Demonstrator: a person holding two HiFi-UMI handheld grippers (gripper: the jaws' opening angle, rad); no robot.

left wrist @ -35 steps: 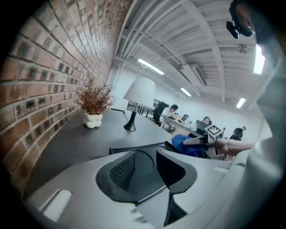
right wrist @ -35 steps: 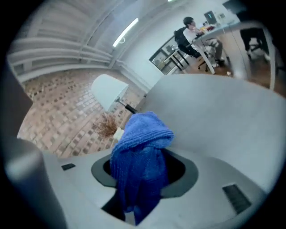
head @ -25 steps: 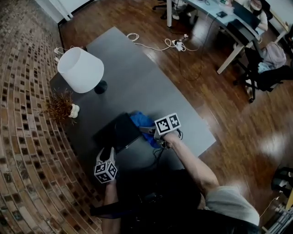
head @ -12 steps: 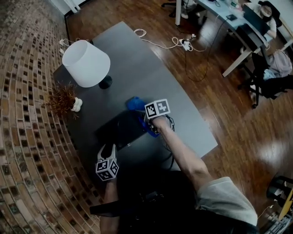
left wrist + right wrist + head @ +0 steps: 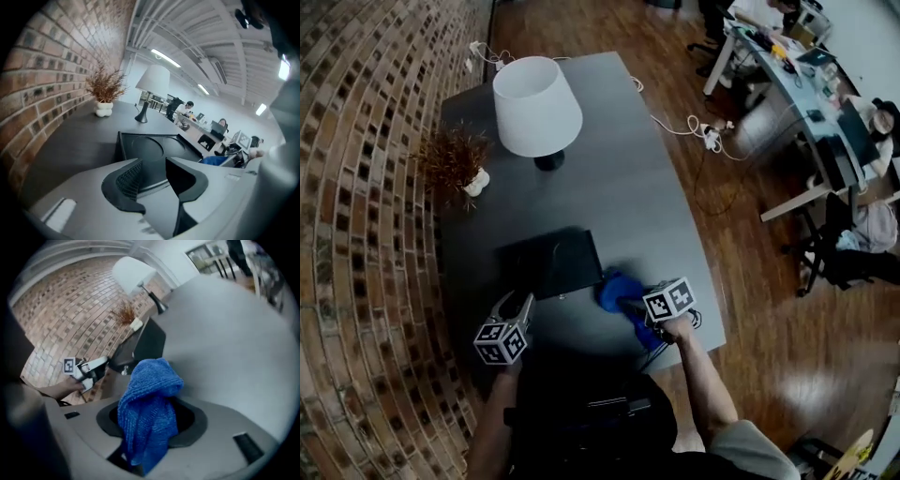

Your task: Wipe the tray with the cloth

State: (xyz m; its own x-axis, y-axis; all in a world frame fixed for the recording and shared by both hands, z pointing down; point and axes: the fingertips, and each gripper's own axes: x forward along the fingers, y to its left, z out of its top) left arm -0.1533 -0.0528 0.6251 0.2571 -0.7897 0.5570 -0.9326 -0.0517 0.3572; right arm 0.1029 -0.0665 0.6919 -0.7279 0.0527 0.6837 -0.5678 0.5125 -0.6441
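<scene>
A black tray (image 5: 546, 262) with round recesses lies on the grey table (image 5: 609, 197); the left gripper view shows it (image 5: 150, 146) just beyond the jaws. My left gripper (image 5: 516, 305) is open at the tray's near edge, nothing between its fingers (image 5: 123, 180). The blue cloth (image 5: 619, 292) hangs bunched over the table just right of the tray. My right gripper (image 5: 639, 311) is shut on the cloth (image 5: 150, 399), its jaws having just closed further on it. The cloth hides the right fingertips.
A white lamp (image 5: 536, 105) and a dried plant in a white pot (image 5: 455, 161) stand at the table's far end. The table's right edge (image 5: 705, 281) is close to my right hand. Cables (image 5: 705, 133) lie on the wooden floor; office desks (image 5: 797, 84) beyond.
My right gripper has carried the cloth off the tray's right side toward the table's near right corner. The left gripper has stayed by the tray's near edge, rolling slightly.
</scene>
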